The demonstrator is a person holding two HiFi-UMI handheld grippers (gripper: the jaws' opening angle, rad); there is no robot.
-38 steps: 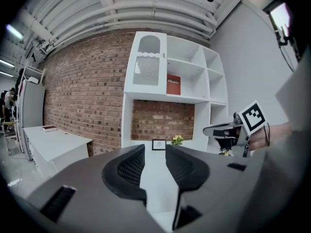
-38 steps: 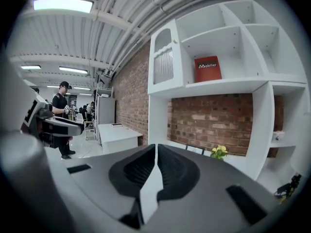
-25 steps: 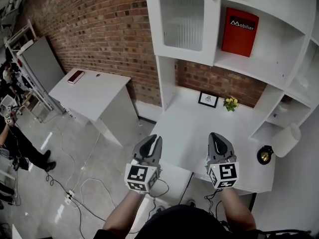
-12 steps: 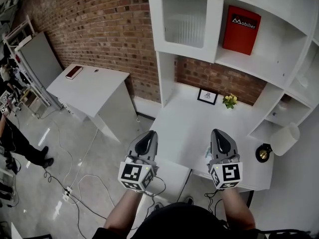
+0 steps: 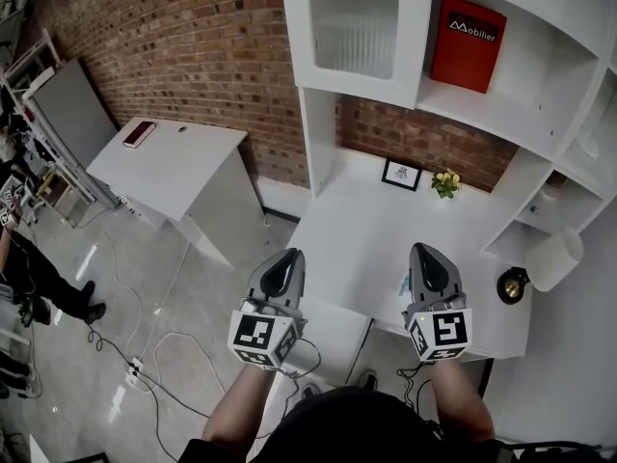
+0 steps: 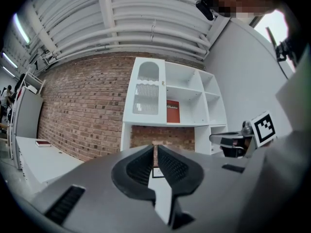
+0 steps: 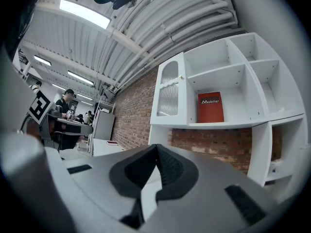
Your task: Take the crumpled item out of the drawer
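I stand at a white desk (image 5: 362, 230) with a white shelf unit above it. Both grippers hover over the desk's near edge and point at the back wall. My left gripper (image 5: 286, 260) is at the front left corner, its jaws shut with only a thin slit and nothing between them (image 6: 155, 148). My right gripper (image 5: 426, 254) is further right, also shut and empty (image 7: 156, 147). A white panel (image 5: 333, 328) shows under the desk's front left; I cannot tell if it is the drawer. No crumpled item is in view.
A red book (image 5: 467, 30) stands on a shelf beside a glazed cabinet door (image 5: 354, 22). A small picture frame (image 5: 401, 174) and yellow flowers (image 5: 445, 182) sit at the desk's back. A white lamp (image 5: 552, 258) is at the right. A side table (image 5: 174, 167) and floor cables (image 5: 159, 355) lie left.
The left gripper's jaws have closed from a small gap to shut. Both grippers stay over the desk's front edge, shifted only slightly.
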